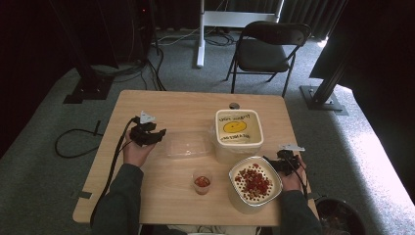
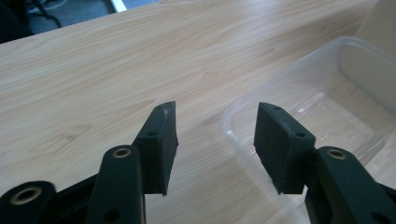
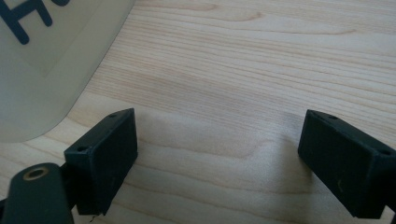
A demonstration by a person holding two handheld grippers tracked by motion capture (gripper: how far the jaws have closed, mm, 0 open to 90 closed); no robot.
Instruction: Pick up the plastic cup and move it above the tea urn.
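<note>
Hovering left claw (image 2: 212,140) half-spread, empty, at the clear tub (image 2: 327,98) rim; right claw (image 3: 219,163) wide, idle on desk (image 3: 243,60). Next we'd straddle and pinch that rim.

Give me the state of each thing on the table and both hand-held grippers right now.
Left hand-held gripper: open, nothing between the jaws, at the clear tub's corner.
Right hand-held gripper: open wide, empty, over bare table.
Clear tub: empty, upright.
White bucket: uncovered, upright.
Round bowl: full of red and tan pieces.
Small cup: upright, red pieces inside.
</note>
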